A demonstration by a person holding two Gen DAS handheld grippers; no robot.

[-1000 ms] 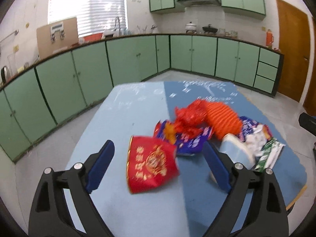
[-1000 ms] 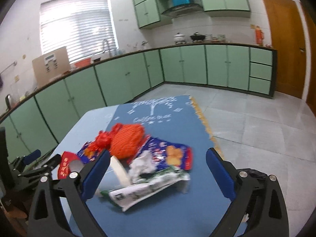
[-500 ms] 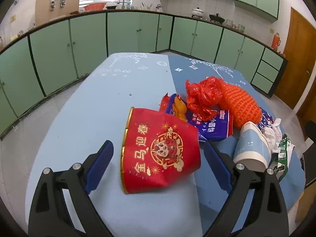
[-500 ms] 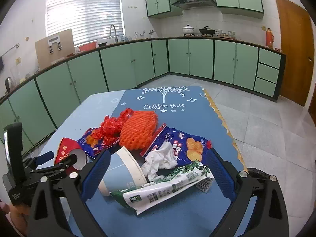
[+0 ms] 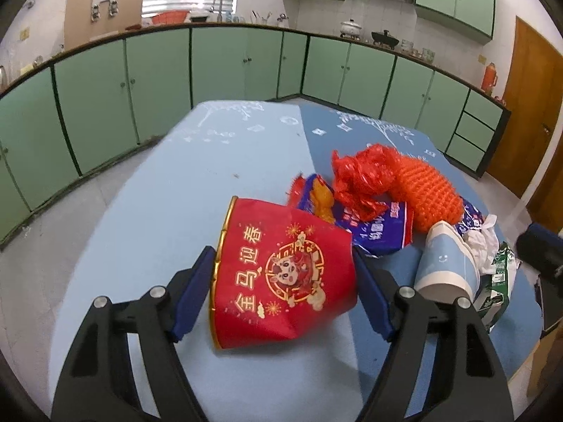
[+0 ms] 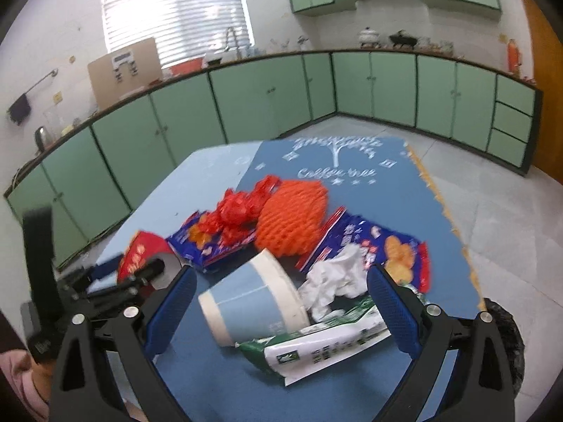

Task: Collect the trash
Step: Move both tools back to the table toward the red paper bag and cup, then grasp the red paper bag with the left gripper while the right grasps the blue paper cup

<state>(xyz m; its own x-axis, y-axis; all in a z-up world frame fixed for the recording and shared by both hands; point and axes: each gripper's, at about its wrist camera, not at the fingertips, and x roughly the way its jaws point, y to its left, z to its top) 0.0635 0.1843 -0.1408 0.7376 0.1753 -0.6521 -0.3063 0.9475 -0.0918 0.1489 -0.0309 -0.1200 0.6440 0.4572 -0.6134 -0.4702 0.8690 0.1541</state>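
A pile of trash lies on the blue table. A red paper cup with gold print lies on its side between the pads of my left gripper; the pads touch both of its sides. A blue and white paper cup lies on its side between the open fingers of my right gripper, not gripped. Beside it are a crumpled white tissue, a green and white wrapper, blue snack bags, an orange foam net and a red plastic bag.
Green kitchen cabinets run along the far walls. A brown door stands at the right. The table's right edge drops to a tiled floor. A dark object sits past the near right corner.
My left gripper has moved forward around the red cup and closed its fingers onto it. My right gripper has moved in and down over the blue cup, still open.
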